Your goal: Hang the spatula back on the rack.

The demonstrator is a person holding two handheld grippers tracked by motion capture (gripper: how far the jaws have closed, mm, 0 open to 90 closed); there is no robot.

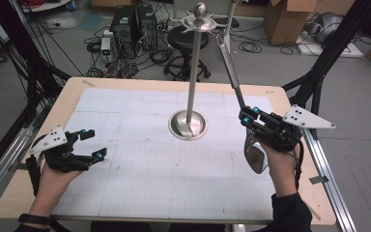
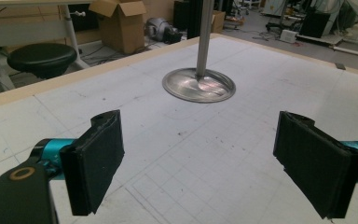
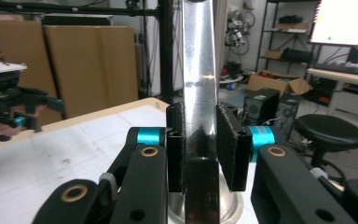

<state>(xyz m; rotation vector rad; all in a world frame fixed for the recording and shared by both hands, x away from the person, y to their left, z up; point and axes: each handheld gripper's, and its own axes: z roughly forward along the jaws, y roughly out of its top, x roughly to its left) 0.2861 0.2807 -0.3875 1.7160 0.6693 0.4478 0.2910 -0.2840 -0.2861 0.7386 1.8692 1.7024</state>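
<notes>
A steel stand [image 1: 192,72] rises from a round base [image 1: 188,126] at the table's middle, with a ring of hooks and a ball on top [image 1: 200,19]. My right gripper [image 1: 245,116] is shut on a long metal utensil [image 1: 229,63]. Its handle slants up toward the hooks and its broad head [image 1: 256,153] hangs by the person's hand. In the right gripper view the handle [image 3: 199,93] stands upright between the pads [image 3: 233,144]. At the table's left, my left gripper [image 1: 89,143] is open and holds nothing. The left gripper view has its jaws wide apart, facing the base [image 2: 199,86].
A white gridded mat [image 1: 140,164] covers most of the wooden table [image 1: 67,96]. Behind the table are a black stool [image 1: 187,38], computer towers [image 1: 133,24], floor cables and cardboard boxes [image 1: 285,19]. Black frame legs [image 1: 319,72] flank both sides.
</notes>
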